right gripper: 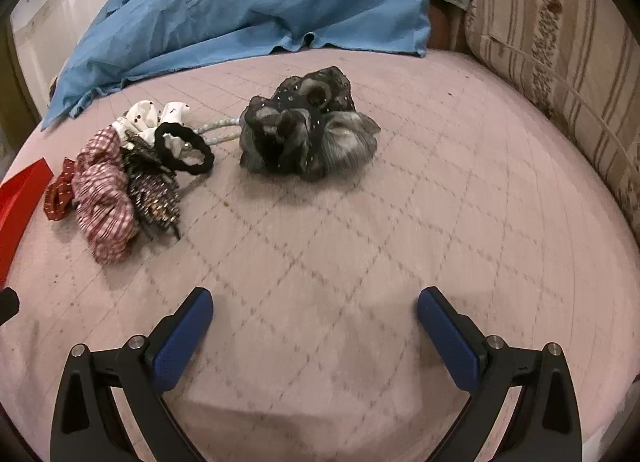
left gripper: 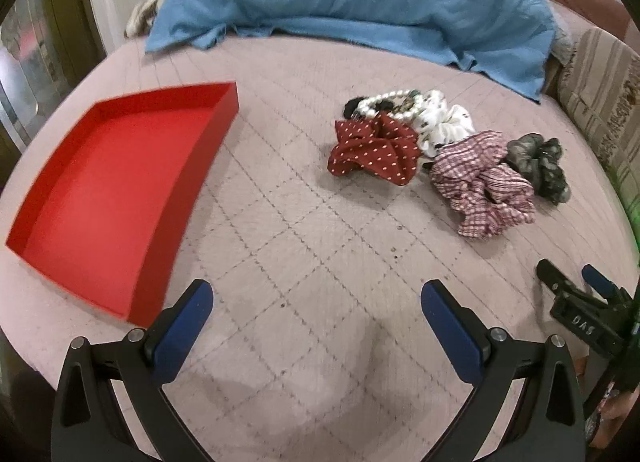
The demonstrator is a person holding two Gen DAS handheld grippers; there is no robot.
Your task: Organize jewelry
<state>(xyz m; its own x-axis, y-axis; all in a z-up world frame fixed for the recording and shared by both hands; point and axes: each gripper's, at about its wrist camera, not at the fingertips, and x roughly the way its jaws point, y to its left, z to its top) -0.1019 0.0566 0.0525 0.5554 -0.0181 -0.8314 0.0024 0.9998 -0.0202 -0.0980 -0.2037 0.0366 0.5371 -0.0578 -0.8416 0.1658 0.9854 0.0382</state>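
— Where's the red tray (left gripper: 116, 189)?
— Left on the quilted pink bedspread (left gripper: 304, 229), long axis running away from the camera. The scrunchie pile (left gripper: 436, 149) lies well apart, right.
— Grippers?
— Left gripper (left gripper: 316, 298) and right gripper (right gripper: 314, 304) both spread wide, holding nothing.

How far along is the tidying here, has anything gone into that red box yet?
Nothing looks done yet: the red box shows only its bare floor. Neither the left gripper nor the right gripper holds anything; both stand open above the quilt. Everything is left: the red dotted scrunchie, the checked scrunchie, the white scrunchie, the pearl strand, the black hair tie and the grey-black scrunchie all lie on the bed.
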